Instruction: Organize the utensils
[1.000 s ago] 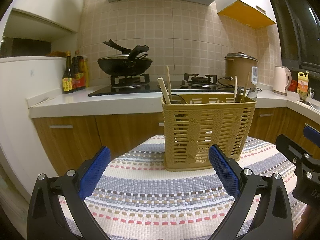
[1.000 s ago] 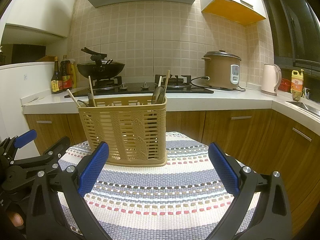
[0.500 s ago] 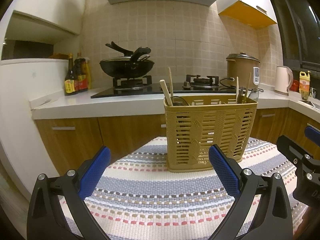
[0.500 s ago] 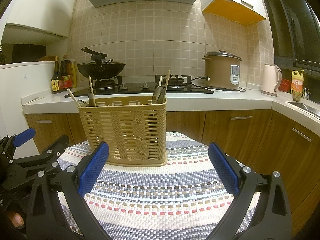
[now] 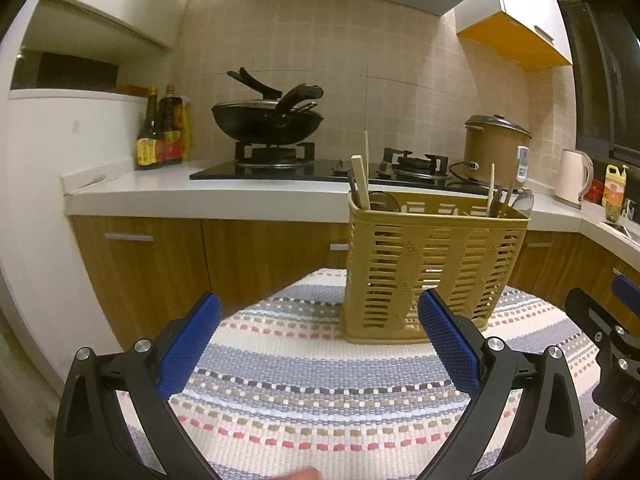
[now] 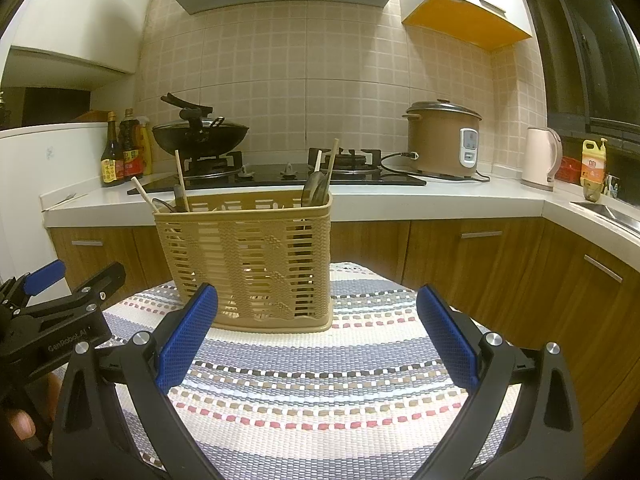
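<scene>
Both tongs spread, empty; basket (image 6: 244, 260) upright; fingertip, prob. thumb (image 6: 18, 426), R view only.

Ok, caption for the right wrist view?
Open right gripper faces a utensil basket on a striped mat, left gripper alongside.

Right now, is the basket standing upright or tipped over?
Upright. The basket sits flat on the striped cloth, its open top facing up, with chopsticks sticking out.

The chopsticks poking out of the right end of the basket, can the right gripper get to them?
Probably yes. The right gripper is open and empty, and the basket stands just ahead on the striped mat. The chopsticks rise above the rim with nothing over them, though a spoon crowds beside them.
</scene>
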{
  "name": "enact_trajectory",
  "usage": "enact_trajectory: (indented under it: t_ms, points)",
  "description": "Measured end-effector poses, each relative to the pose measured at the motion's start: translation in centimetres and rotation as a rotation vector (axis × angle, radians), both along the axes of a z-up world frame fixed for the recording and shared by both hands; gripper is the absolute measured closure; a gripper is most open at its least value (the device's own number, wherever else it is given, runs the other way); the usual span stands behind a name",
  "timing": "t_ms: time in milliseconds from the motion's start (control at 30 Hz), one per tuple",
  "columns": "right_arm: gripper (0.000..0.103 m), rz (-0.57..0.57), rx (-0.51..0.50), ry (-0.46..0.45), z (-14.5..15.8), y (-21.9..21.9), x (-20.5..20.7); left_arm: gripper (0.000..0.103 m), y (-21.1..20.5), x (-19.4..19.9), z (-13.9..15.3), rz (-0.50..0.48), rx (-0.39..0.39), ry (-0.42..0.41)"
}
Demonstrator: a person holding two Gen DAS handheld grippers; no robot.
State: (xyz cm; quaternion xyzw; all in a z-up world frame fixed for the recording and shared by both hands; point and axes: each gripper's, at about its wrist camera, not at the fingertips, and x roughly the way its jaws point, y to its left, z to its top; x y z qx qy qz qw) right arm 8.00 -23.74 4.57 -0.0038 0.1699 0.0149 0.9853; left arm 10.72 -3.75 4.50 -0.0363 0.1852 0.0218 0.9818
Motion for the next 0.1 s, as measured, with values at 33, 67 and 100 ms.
enact_trajectory:
  t_ms: [33,67,100]
  points:
    - [0.008,0.0,-0.001,0.0,-0.01,0.01,0.01,0.007,-0.07,-0.04,0.01,0.001,0.006,-0.004]
    - [0.008,0.0,-0.002,0.001,-0.01,0.01,0.01,0.007,-0.11,-0.1,0.04,0.0,0.008,-0.007]
    - [0.008,-0.001,-0.001,0.001,-0.01,0.02,0.01,0.007,-0.1,-0.11,0.04,0.0,0.007,-0.008]
